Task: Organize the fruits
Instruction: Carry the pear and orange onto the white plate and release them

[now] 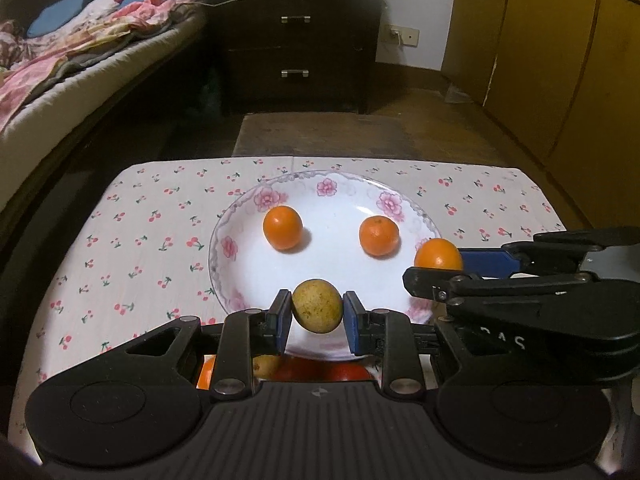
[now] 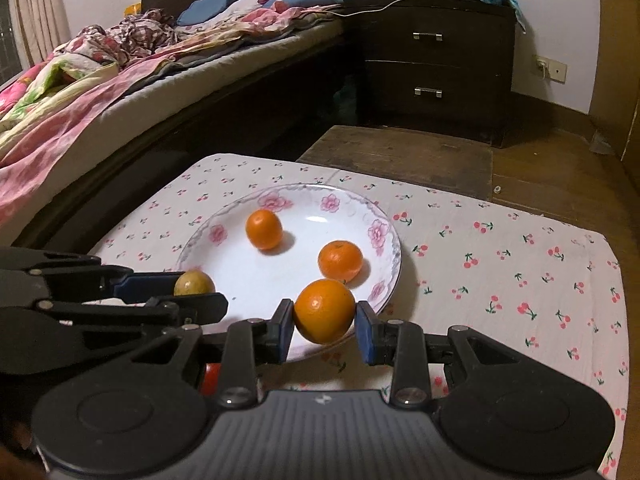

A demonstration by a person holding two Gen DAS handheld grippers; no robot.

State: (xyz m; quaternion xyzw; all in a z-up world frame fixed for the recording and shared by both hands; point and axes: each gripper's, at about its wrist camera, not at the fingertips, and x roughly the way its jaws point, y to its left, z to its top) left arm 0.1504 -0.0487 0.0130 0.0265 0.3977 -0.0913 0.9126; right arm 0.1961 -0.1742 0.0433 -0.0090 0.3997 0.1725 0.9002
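A white plate with pink flowers (image 1: 240, 216) (image 2: 224, 232) sits on the cherry-print tablecloth. Two oranges lie in it, one on the left (image 1: 282, 227) (image 2: 263, 229) and one on the right (image 1: 379, 236) (image 2: 340, 261). My left gripper (image 1: 317, 312) is shut on a yellow-brown round fruit (image 1: 317, 305) (image 2: 193, 283) above the plate's near edge. My right gripper (image 2: 325, 312) is shut on a third orange (image 2: 325, 310) (image 1: 438, 254) above the plate's near right rim. The two grippers are side by side.
More fruit, red and orange, lies below the left gripper (image 1: 320, 372) and partly hidden (image 2: 210, 378). A bed (image 2: 120, 80) runs along the left. A dark dresser (image 1: 296, 44) stands beyond the table. A wooden step (image 2: 400, 156) is behind the table's far edge.
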